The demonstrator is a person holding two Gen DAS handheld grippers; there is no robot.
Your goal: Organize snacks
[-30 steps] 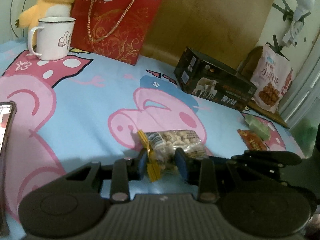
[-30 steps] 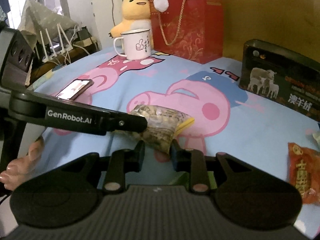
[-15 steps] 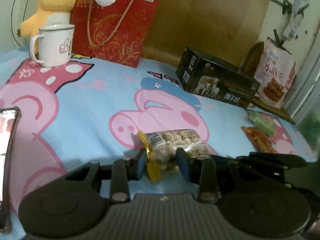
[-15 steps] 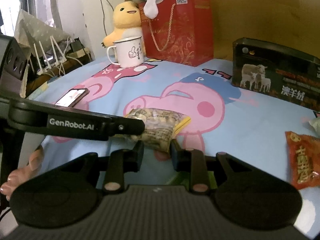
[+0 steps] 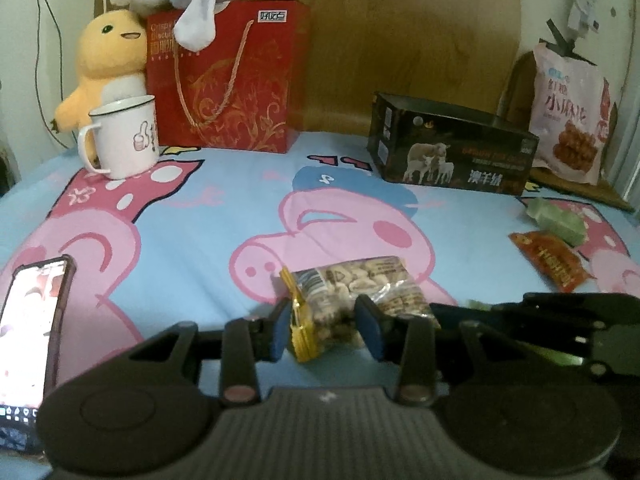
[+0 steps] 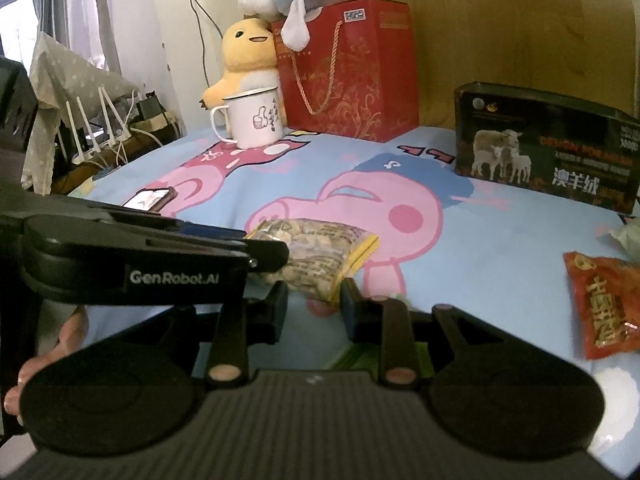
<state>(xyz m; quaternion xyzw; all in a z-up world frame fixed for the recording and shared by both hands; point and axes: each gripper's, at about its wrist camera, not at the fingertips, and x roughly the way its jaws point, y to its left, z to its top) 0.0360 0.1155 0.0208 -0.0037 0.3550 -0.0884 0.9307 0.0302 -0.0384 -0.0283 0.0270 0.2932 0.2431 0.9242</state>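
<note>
A clear bag of nuts with a gold end lies on the pig-print sheet. My left gripper is closed on its near end, jaws pressing both sides. The bag also shows in the right wrist view, with my right gripper at its near edge; its jaws stand apart on either side of the corner. The left gripper's body crosses that view from the left. A red snack packet and a green packet lie to the right.
A dark box with sheep stands at the back right, a pink snack bag beside it. A white mug, red gift bag and plush toys stand at the back left. A phone lies near left.
Both cameras have tilted up and drawn back a little, showing more of the back wall. The nut bag stays between the left jaws; the right gripper stays at its edge.
</note>
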